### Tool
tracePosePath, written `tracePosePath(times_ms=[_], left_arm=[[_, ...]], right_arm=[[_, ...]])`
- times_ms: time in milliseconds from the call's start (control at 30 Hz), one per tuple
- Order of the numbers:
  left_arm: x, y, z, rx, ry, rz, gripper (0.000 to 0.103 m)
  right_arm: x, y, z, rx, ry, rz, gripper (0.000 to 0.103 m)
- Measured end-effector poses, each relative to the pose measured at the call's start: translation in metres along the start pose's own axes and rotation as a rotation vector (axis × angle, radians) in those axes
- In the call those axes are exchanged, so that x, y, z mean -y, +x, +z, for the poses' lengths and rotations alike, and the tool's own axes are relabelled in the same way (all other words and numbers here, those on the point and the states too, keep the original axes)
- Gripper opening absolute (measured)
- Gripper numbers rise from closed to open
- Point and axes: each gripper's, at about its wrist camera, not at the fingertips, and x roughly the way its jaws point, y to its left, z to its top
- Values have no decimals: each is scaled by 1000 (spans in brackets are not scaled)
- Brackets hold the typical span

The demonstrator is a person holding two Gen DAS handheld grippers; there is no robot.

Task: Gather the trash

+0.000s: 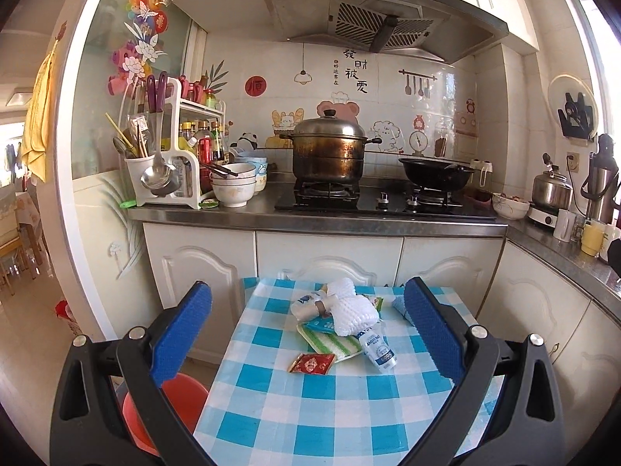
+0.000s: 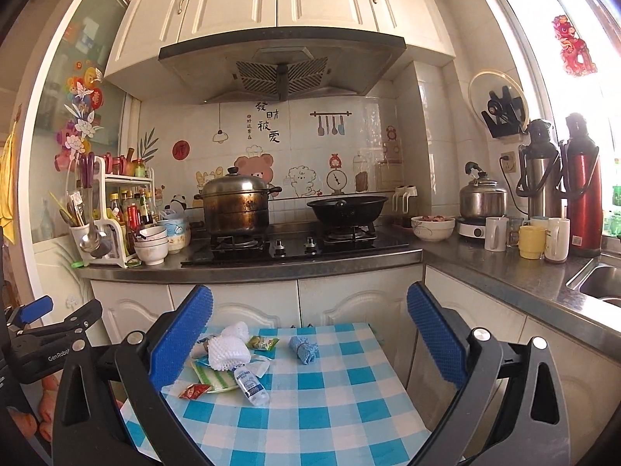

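Two blue-padded fingers of the left gripper (image 1: 308,330) stand spread wide with nothing between them, above the blue-and-white checked tablecloth (image 1: 310,407). Likewise the right gripper (image 2: 310,339) is released, holding nothing. Between the fingers the trash sits in one heap near the cloth's far edge: two clear plastic bottles with white-and-blue labels, one lying toward the camera (image 1: 378,347), its lettering too small to read, the other (image 1: 308,305) tucked under one white foam net sleeve (image 1: 355,306); one green-striped flat packet (image 1: 330,339); one red sachet (image 1: 310,363); one green wrapper (image 2: 264,343). One rolled blue cloth (image 2: 303,348) lies apart to the right. One orange plastic bucket (image 1: 174,407) stands left of the table. "GenRobot" marks the left gripper's arm in the right wrist view.
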Motion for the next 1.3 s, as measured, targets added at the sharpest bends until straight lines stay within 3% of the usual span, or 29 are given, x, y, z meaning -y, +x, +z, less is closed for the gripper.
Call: tracePosePath(times_ms=[1300], left_arm=[[-1,0,-3,-19,-9,2,100]], right_arm=[[9,0,0,13,11,-27,99]])
